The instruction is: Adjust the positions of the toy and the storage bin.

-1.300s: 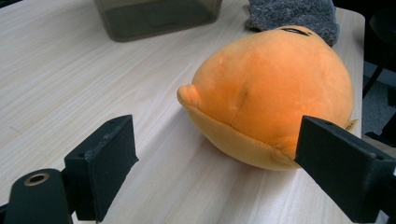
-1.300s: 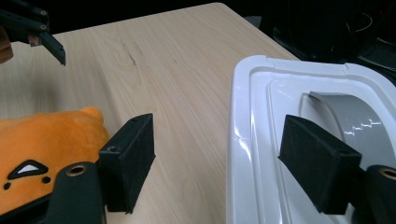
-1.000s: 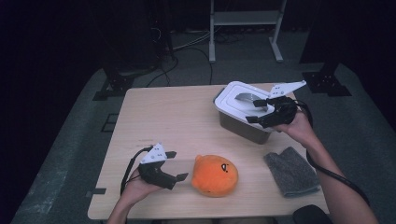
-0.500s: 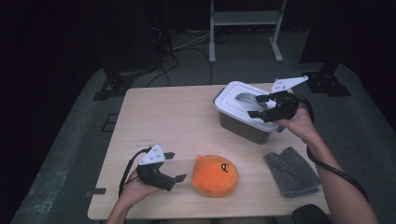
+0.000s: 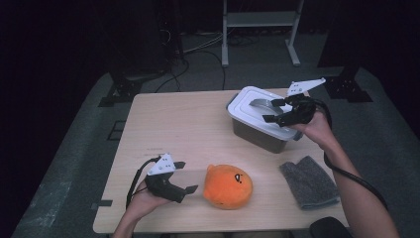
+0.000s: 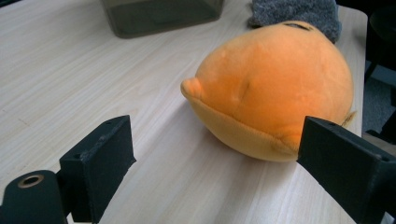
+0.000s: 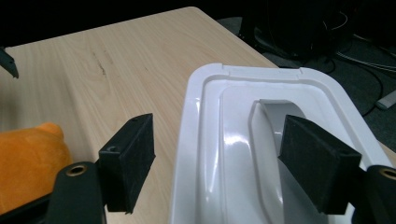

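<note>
In the left gripper view, the box (image 6: 161, 16) is cut off by the top edge, so that its lid cannot be seen, and the grey cloth (image 6: 294, 11) is partly hidden behind the orange plush toy (image 6: 275, 93). The toy's face is turned away there. In the right gripper view, the white lid (image 7: 224, 154) is cut off at the bottom and right edges, and the toy is cropped at the left edge. In the high view, the box's contents are hidden by its lid and dark walls.

White-lidded box (image 5: 262, 119), orange plush (image 5: 228, 186) apart.
</note>
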